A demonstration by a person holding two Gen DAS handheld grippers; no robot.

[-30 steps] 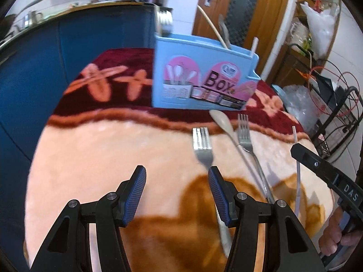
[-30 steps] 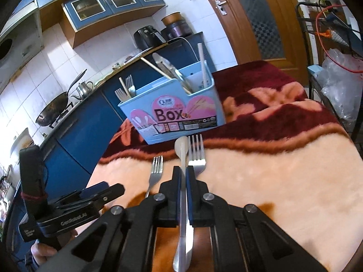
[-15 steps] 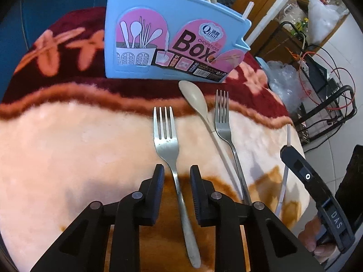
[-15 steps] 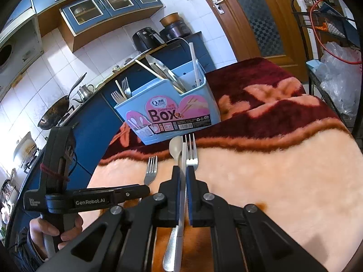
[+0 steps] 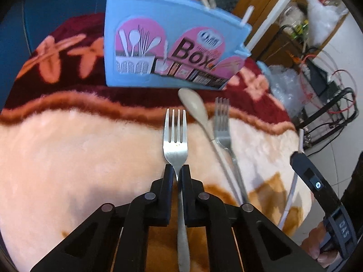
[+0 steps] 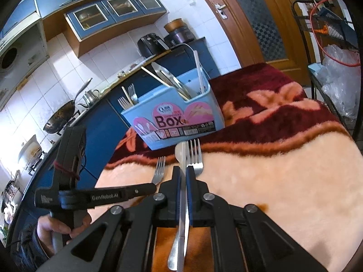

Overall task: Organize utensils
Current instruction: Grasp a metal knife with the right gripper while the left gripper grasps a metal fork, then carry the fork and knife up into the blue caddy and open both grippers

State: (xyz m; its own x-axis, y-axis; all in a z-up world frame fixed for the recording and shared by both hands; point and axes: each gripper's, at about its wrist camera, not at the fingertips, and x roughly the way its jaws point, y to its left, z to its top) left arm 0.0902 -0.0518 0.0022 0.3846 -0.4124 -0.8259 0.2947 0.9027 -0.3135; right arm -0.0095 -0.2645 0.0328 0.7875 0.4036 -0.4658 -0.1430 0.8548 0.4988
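left wrist view, left to right. plush peach-and-maroon floral blanket [image 5: 68, 149] covers the work surface. light blue plastic utensil box with pink "box" label [image 5: 163, 52] stands upright on the maroon band at the far side, holding several utensils whose tops are blurred. left gripper [image 5: 176, 172] has its black fingers drawn together on the neck of a silver metal fork [image 5: 175, 136], tines pointing toward the box, handle running back between the fingers. just right of it lies a beige long-handled spoon [image 5: 195, 106], bowl near the foot of the box. beside and touching the spoon's handle lies a second silver fork [image 5: 223, 124], blurred. further right a thin white straw-like stick [image 5: 292, 188] lies near the blanket edge, partly behind the other black gripper body.

right wrist view, left to right. the person's left hand [image 6: 56, 226] grips the black handle of the left tool, which reaches in toward the first fork [image 6: 158, 170]. right gripper [image 6: 183, 170] has its blue-padded fingers pressed onto the spoon handle [image 6: 181, 204], seen edge-on; the spoon bowl points at the box [image 6: 177, 115]. the second fork [image 6: 195, 156] lies against the right finger; whether it is also pinched i cannot tell. the box holds forks in its left compartment, chopsticks, a flat metal utensil and a white stick to the right.
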